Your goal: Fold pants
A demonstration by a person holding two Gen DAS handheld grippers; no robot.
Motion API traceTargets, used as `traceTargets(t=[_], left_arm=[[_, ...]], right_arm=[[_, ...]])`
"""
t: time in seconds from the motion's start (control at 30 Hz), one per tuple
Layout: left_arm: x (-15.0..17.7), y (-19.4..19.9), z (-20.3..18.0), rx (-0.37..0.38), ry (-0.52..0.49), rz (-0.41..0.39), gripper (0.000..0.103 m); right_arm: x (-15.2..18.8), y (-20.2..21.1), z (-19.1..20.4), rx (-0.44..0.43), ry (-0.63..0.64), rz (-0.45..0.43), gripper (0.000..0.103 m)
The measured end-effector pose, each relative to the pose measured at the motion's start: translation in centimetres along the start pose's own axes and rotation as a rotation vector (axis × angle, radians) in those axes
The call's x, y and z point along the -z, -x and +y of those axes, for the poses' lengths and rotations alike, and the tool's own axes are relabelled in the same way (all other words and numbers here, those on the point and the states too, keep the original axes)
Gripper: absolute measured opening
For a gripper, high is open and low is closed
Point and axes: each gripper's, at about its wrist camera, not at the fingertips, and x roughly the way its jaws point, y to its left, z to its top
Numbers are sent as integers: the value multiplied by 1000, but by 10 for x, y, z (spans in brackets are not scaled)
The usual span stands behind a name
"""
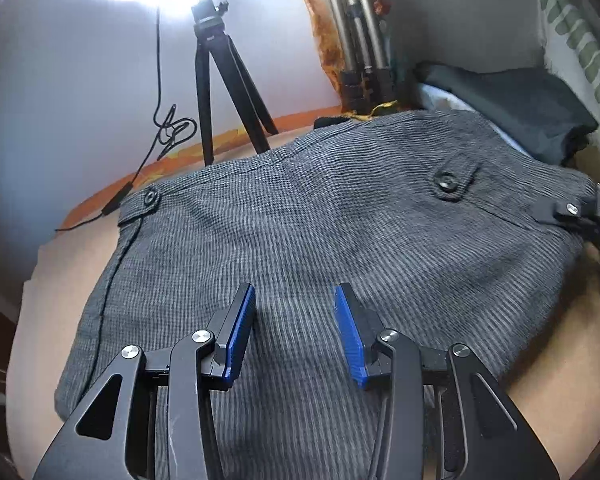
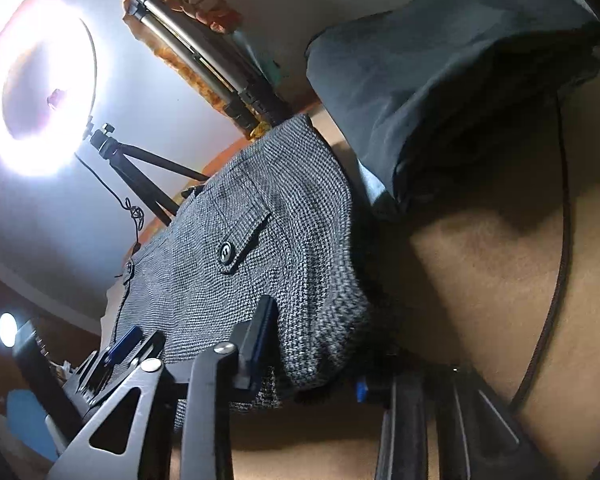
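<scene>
**A:** What does the left wrist view give you that the right one doesn't?

**B:** The whole upper part of the grey pants [image 1: 300, 232] spread flat on the tan surface [image 1: 560, 360], waistband at the far side, with two buttoned tabs: one button [image 1: 445, 181] at right, another [image 1: 151, 197] at left. The left claw [image 1: 295, 332] hovers low over the fabric, its blue pads [image 1: 242, 332] spread wide, nothing between them. At the right edge of that view, the right claw [image 1: 572, 210] shows only as a black tip at the waistband corner.

**A:** And the right wrist view?

**B:** It is tipped steeply and looks along the pants [image 2: 268, 248] from their side edge. The right claw [image 2: 312, 364] has the folded edge of the cloth bunched between its fingers; one finger [image 2: 260, 344] lies on top, the other is mostly hidden under the fabric. It is pinching the pants. The left claw [image 2: 116, 356] appears low at left, over the cloth.

**A:** Anything only that view shows?

**B:** The ring light [image 2: 40, 92] as a full circle on its black tripod [image 2: 140, 172], and a dark folded garment [image 2: 440, 72] beside the pants. The left view shows only glare above the tripod [image 1: 220, 92].
</scene>
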Motion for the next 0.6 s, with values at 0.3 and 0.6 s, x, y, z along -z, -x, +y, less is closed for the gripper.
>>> traceTargets(t=[0.3,0.6], left_arm=[[19,8,-16,7,-42,8,40],[22,43,16,72,54,39,40]], right_arm=[[-5,11,18,13,45,-60,22],[-11,14,28,1,49,-79,20]])
